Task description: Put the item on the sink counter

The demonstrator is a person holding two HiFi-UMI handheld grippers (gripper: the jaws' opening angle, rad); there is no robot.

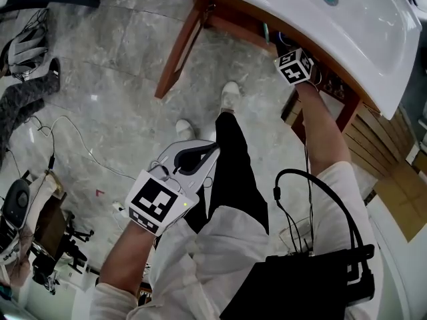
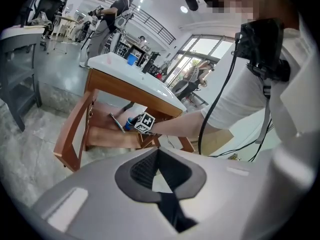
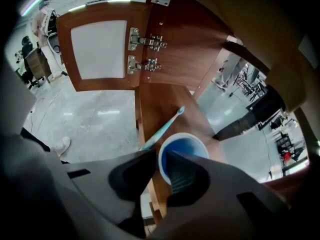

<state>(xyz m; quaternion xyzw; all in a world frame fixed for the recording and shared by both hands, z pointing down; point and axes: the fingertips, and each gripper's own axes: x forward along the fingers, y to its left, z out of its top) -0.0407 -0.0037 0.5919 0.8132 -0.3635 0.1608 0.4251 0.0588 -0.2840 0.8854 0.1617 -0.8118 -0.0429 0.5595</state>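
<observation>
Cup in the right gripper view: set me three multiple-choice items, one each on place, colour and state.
1. Where does the cup stand?
A. on the sink counter
B. on the wooden shelf
C. on the floor

2. What colour is its inside?
A. red
B. green
C. blue

3. How does the right claw stand?
A. one jaw inside the cup, one outside
B. shut high over the sink
C. round a toothbrush

Answers:
1 B: wood lies under the cup.
2 C: blue shows within the rim.
3 A: the rim runs between the jaws.
</observation>
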